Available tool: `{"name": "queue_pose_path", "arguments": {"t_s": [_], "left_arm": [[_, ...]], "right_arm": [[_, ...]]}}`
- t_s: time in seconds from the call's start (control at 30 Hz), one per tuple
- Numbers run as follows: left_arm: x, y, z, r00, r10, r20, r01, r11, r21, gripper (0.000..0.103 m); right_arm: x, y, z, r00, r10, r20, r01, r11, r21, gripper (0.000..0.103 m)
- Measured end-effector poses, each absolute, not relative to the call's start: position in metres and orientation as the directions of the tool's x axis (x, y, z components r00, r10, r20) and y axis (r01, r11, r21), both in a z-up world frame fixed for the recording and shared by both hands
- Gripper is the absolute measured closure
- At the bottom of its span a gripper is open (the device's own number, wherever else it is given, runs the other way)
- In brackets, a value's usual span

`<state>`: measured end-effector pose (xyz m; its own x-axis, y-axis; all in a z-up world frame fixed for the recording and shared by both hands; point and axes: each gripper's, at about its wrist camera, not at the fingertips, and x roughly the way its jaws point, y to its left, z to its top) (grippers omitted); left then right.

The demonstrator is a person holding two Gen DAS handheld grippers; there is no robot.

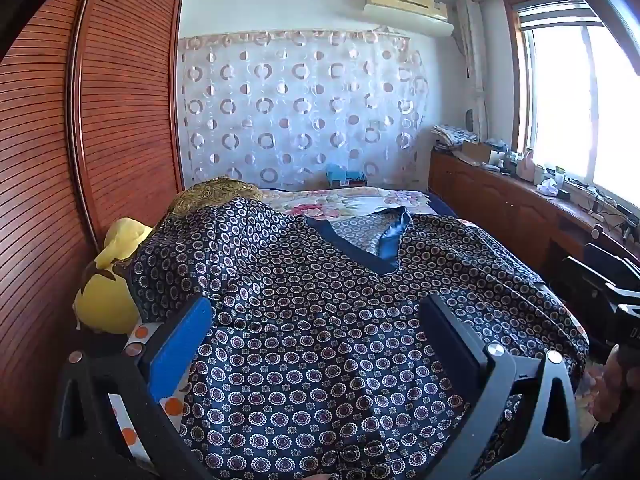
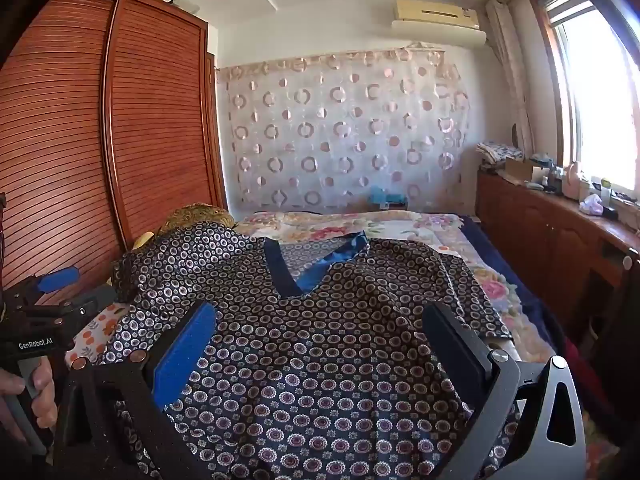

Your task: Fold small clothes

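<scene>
A dark navy top point(image 1: 304, 280) printed with small rings lies spread face up on the bed, its blue-trimmed V-neck point(image 1: 360, 252) pointing toward me. My left gripper point(image 1: 316, 304) hovers over the top's lower left part with its jaws wide open and nothing between its pads. The same top point(image 2: 320, 360) fills the right wrist view, neckline point(image 2: 296, 280) at the middle. My right gripper point(image 2: 320, 308) is also wide open, above the lower right part. The left gripper point(image 2: 60, 280) shows at that view's left edge, held by a hand point(image 2: 36, 392).
A yellow plush toy point(image 1: 108, 296) and a gold cushion point(image 1: 216, 196) sit at the bed's left, against a slatted wooden wardrobe point(image 1: 120, 100). A floral bedspread point(image 2: 360, 224) covers the far bed. A cluttered low cabinet point(image 2: 560, 220) runs under the window on the right.
</scene>
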<state>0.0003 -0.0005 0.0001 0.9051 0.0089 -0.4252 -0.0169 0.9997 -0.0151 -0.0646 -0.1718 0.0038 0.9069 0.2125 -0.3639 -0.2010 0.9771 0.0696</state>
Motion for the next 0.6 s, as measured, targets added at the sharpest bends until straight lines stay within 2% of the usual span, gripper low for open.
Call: {"name": "queue_pose_path", "arguments": {"t_s": [0.6], "left_arm": [[-0.0025, 0.0002, 0.0019, 0.911, 0.010, -0.413, -0.015, 1.000, -0.010, 0.000]], "right_arm": [[-0.0689, -0.1733, 0.0041, 0.906, 0.211, -0.368, -0.197, 0.977, 0.075, 0.000]]}}
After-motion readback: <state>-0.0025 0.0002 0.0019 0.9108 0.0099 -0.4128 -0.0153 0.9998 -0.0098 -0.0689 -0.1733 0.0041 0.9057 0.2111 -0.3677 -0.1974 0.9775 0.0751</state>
